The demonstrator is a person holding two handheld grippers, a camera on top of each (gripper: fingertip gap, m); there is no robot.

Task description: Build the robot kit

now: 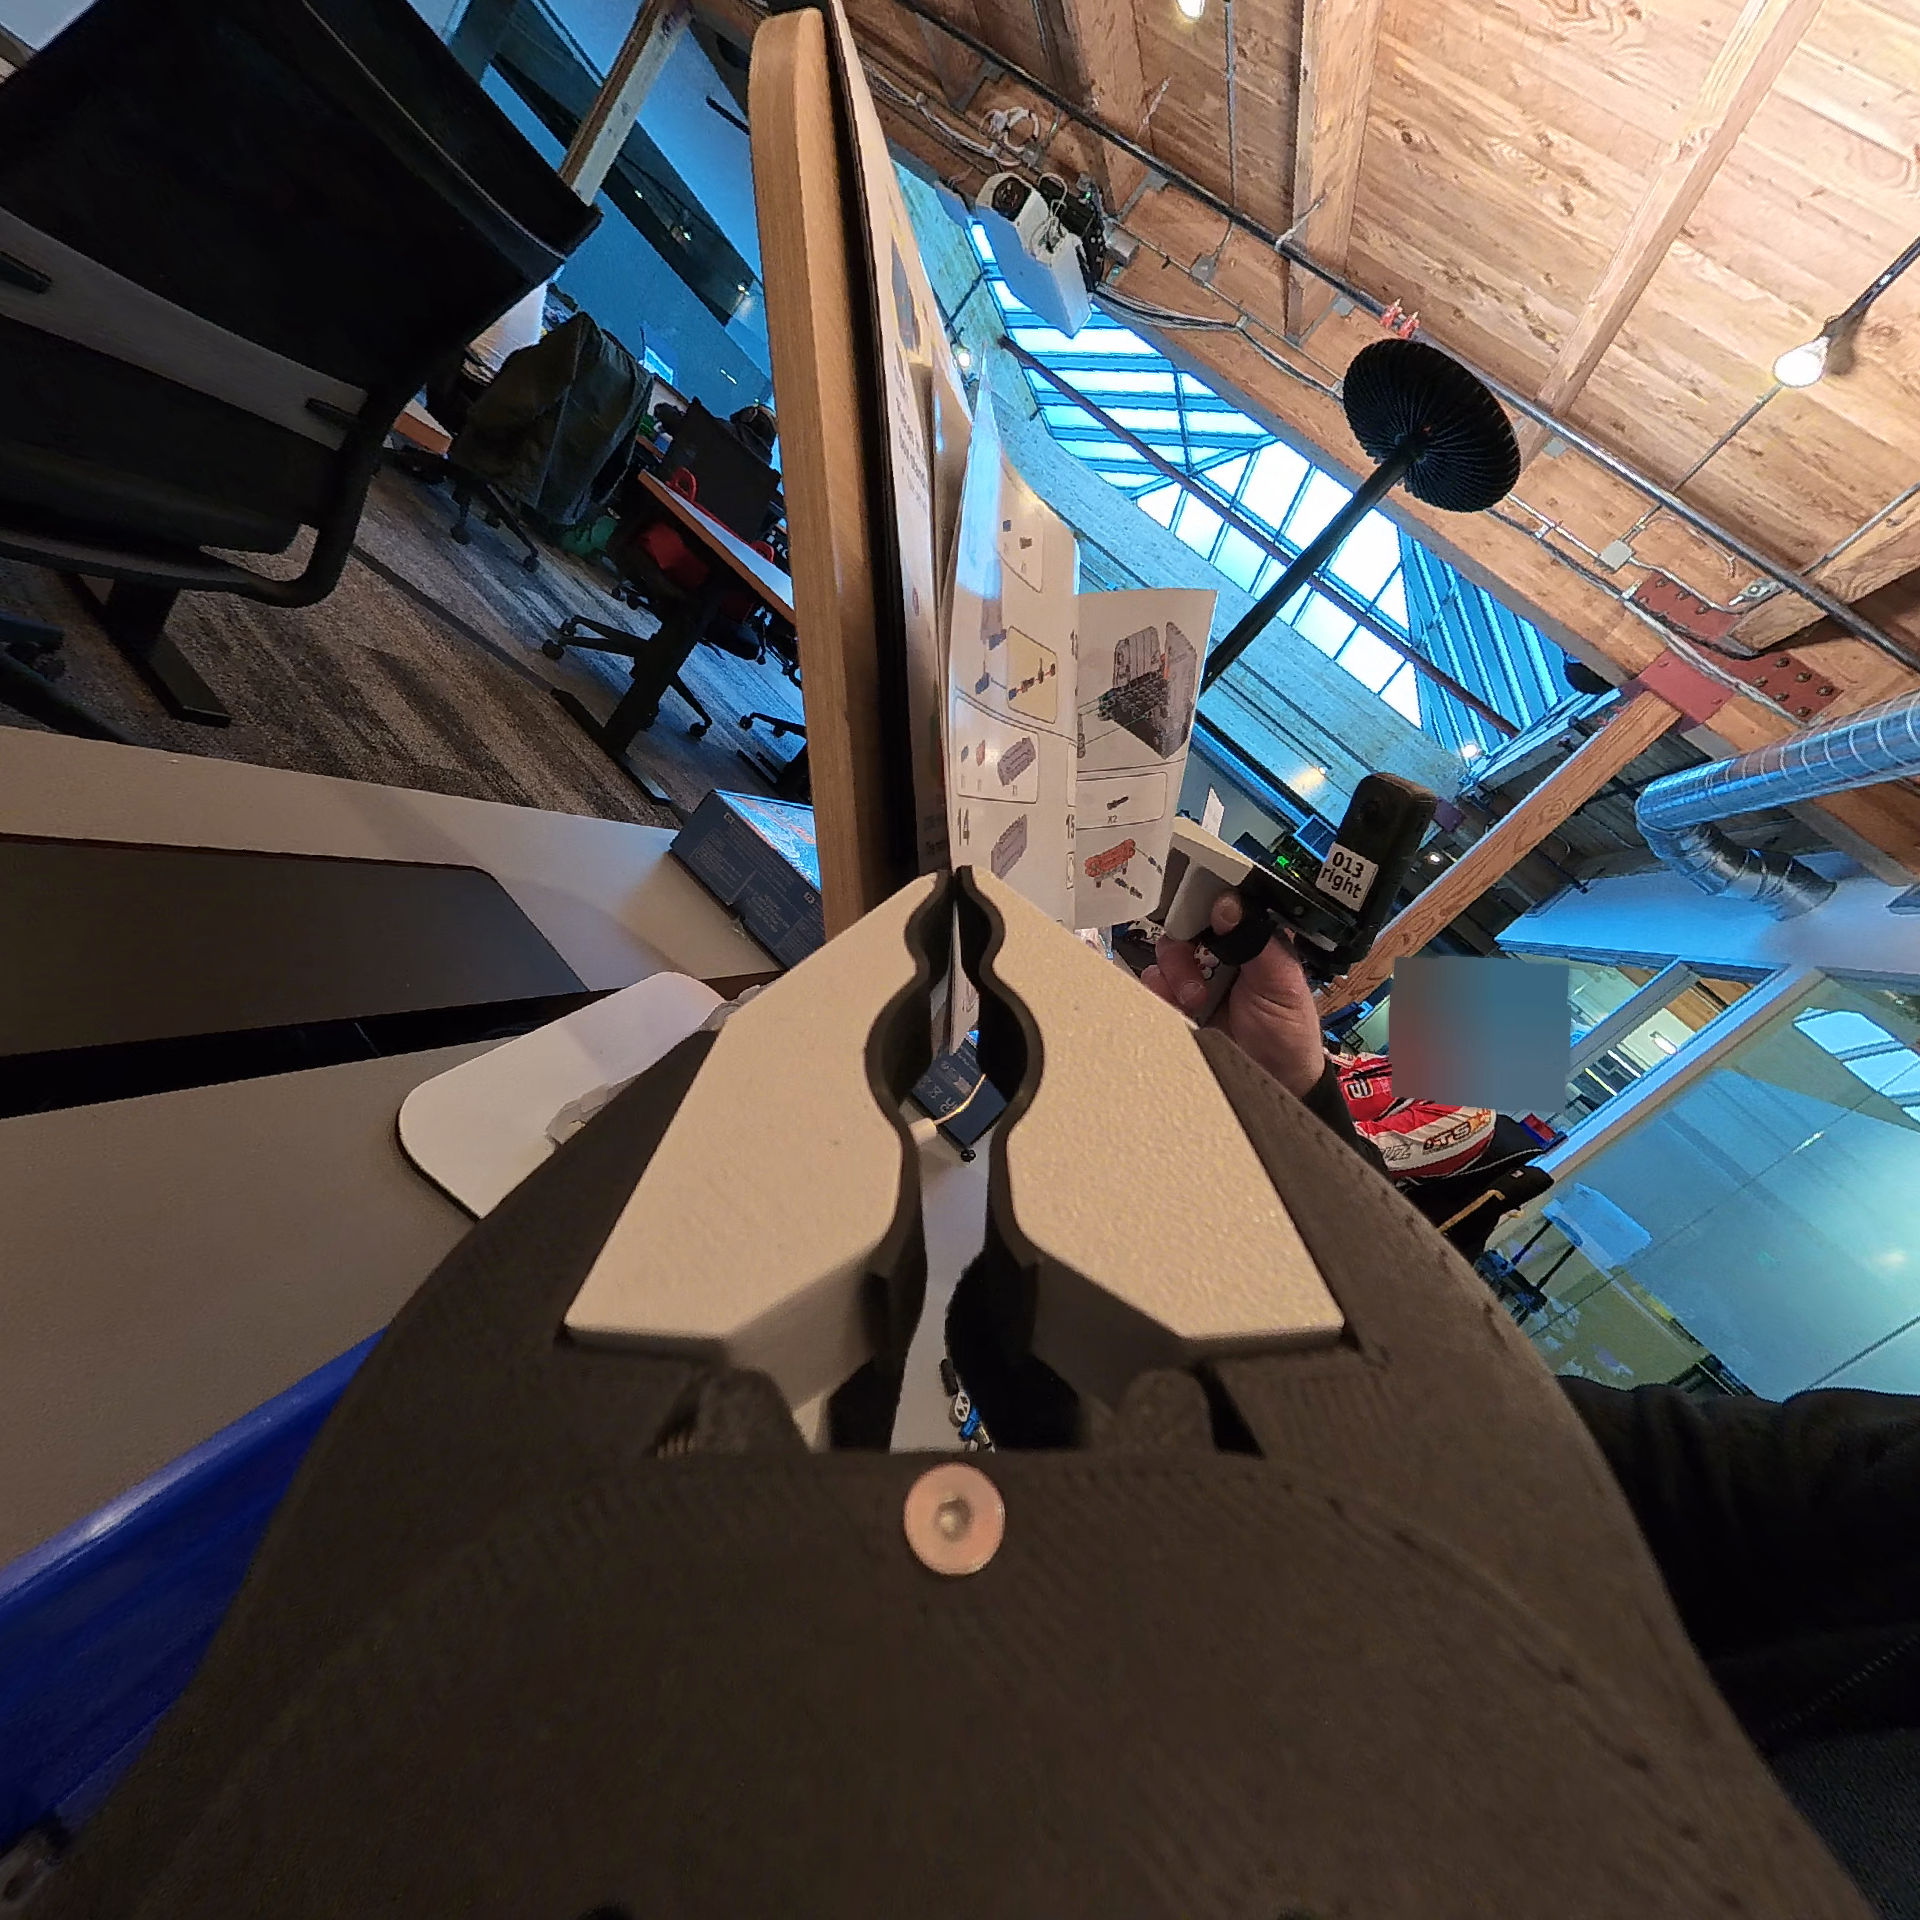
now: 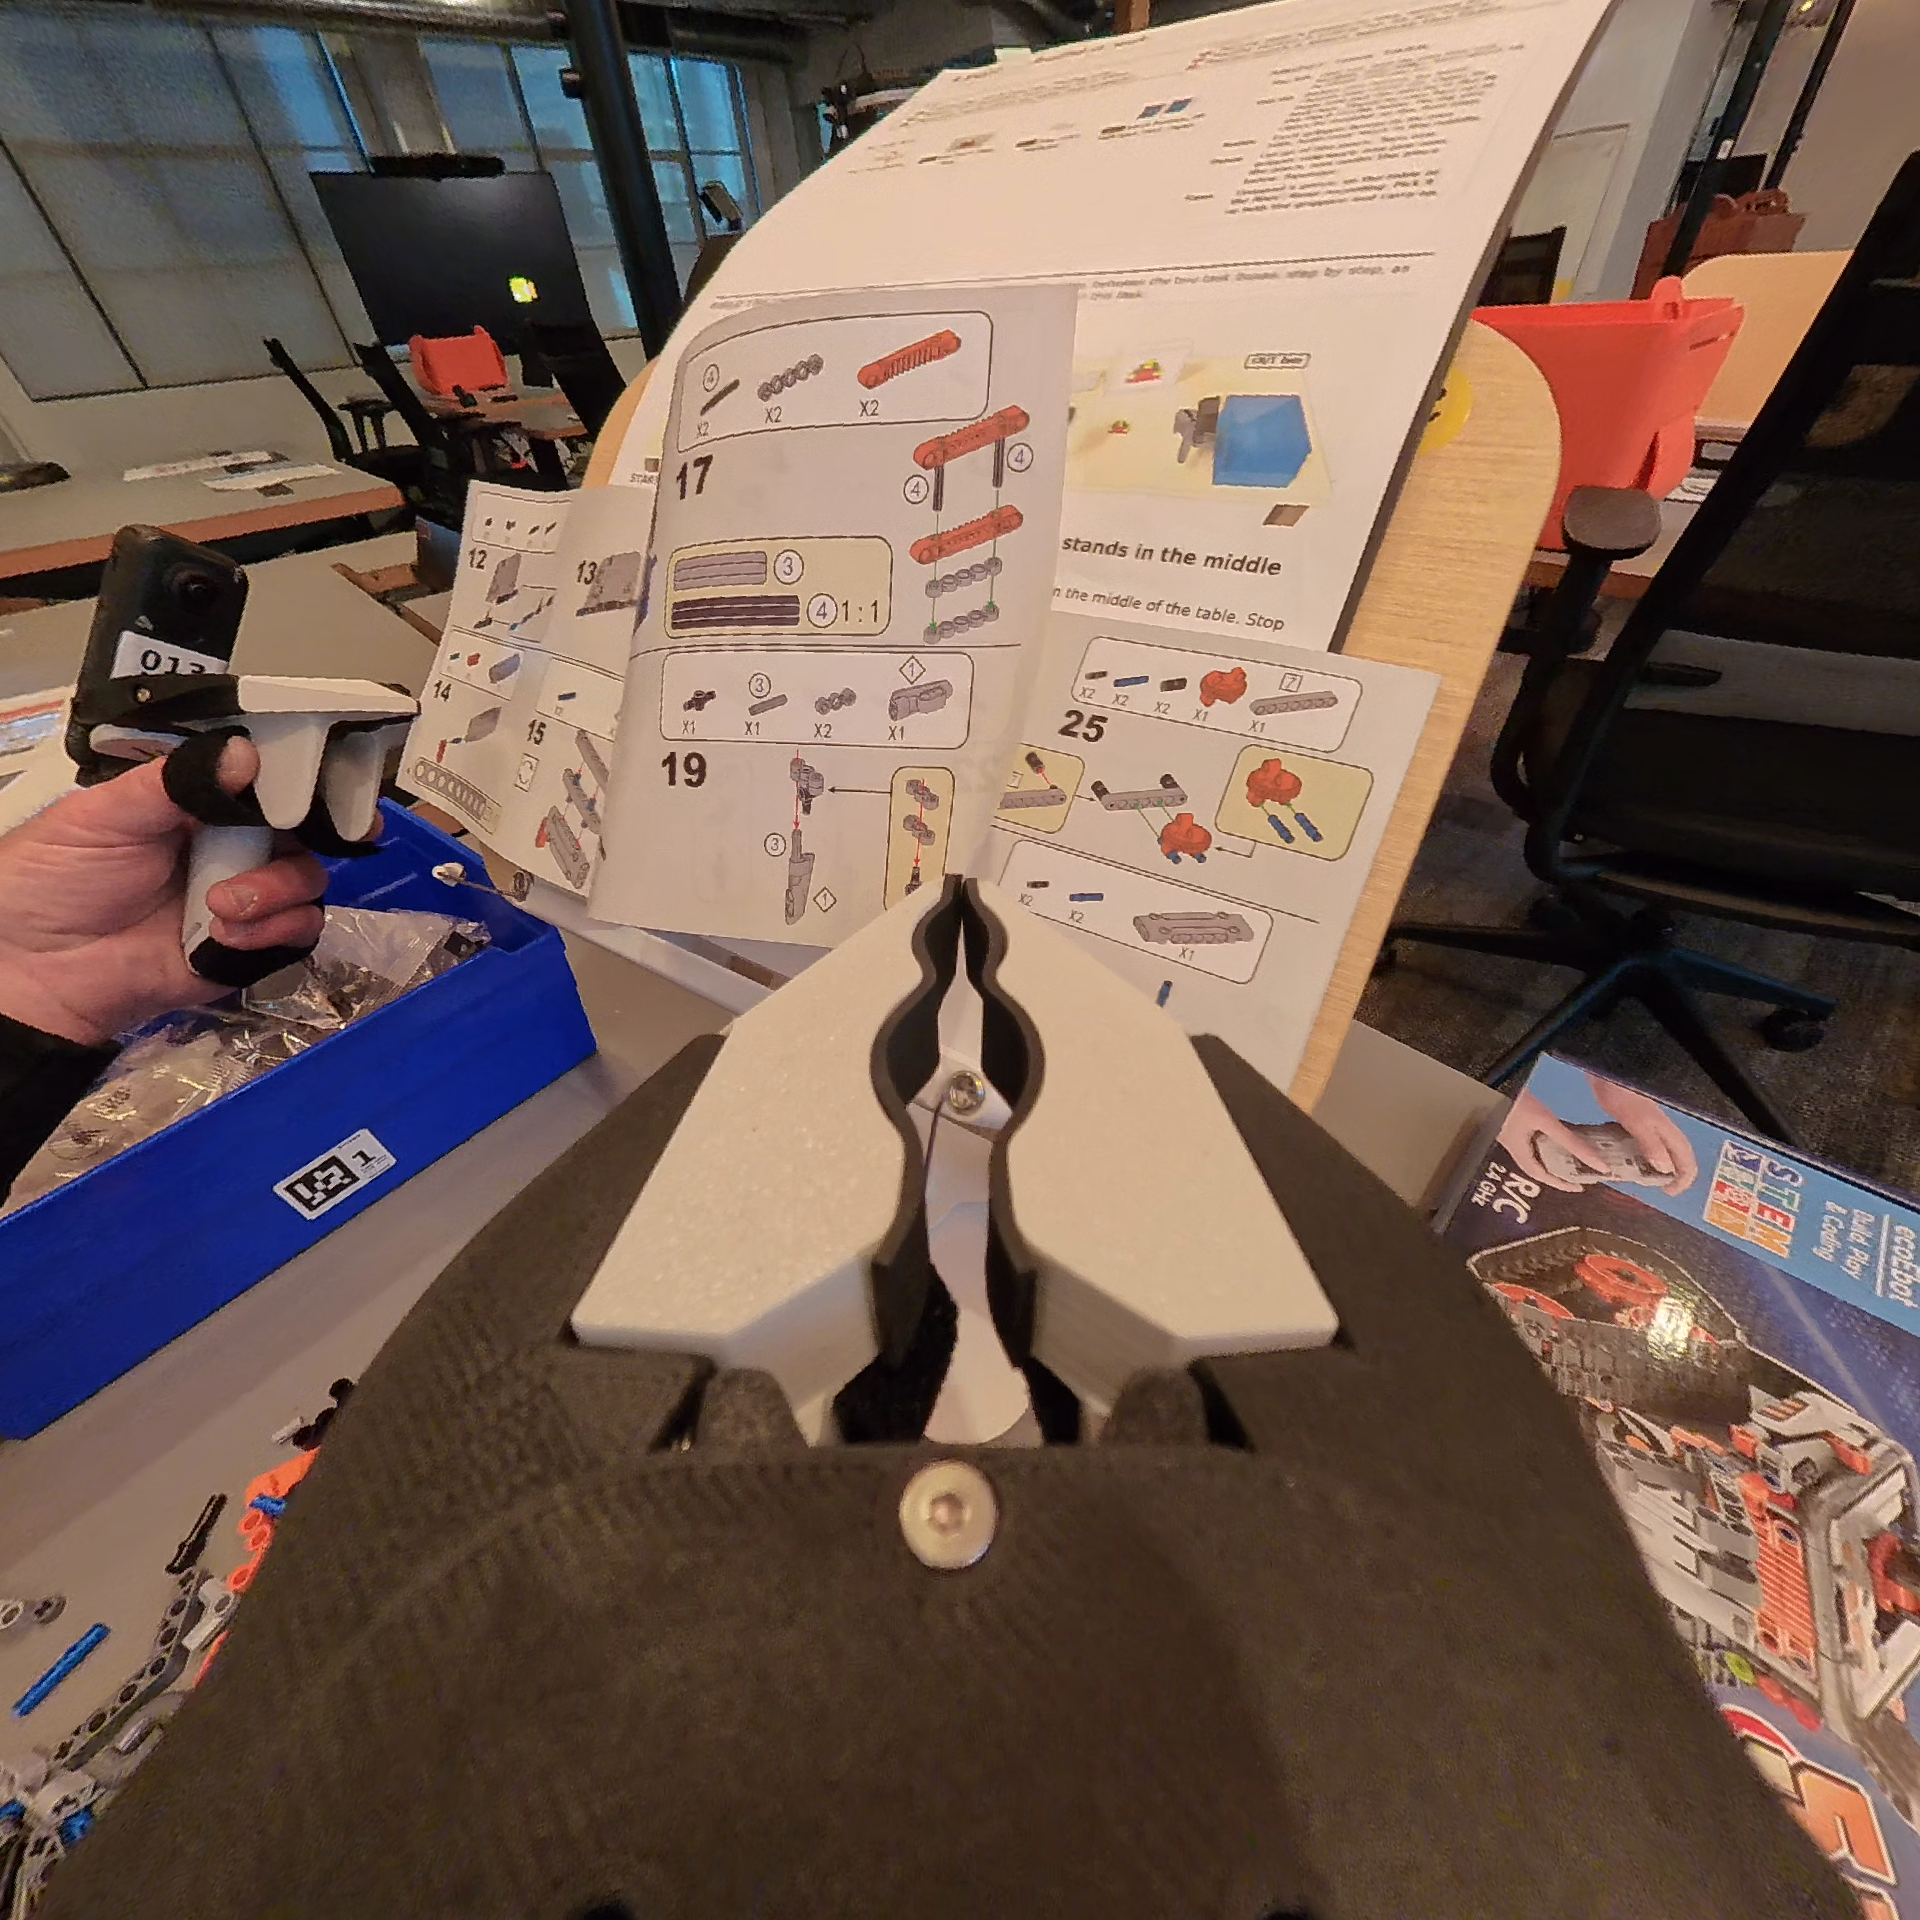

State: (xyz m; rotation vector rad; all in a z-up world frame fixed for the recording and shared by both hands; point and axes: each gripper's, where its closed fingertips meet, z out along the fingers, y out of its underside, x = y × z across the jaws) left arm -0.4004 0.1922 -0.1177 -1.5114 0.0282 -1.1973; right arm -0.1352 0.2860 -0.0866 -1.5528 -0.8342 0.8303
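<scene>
Instruction booklet [image 2: 831, 582] is propped against wooden board [image 2: 1455, 582] on the table [image 2: 644, 1039]. It is judged thin, light, floppy and tearable, best pinched at a page edge. Left tool [image 1: 956, 883] is closed on 1 page edge; right tool [image 2: 958, 888] is closed at a page's bottom edge, grip unclear.

Left hand-held gripper [image 1: 956, 883] closed at tips against instruction booklet [image 1: 1023, 707] beside upright wooden board [image 1: 810, 520]; right hand-held gripper [image 1: 1210, 883] nearby.

The gripper [image 2: 961, 899] fingers [image 2: 790, 1174] are moulded in matt, grainy white plastic, lined with black rubbery pads, and its body is rough, ridged black plastic fixed by a shiny metal screw [image 2: 945, 1512]. The booklet [image 2: 831, 623] is printed on thin, slightly glossy paper. The board [image 2: 1444, 644] is faced in smooth pale wood. The bin [image 2: 312, 1122] is made of glossy blue plastic, and the box [image 2: 1714, 1382] of glossy card.
</scene>
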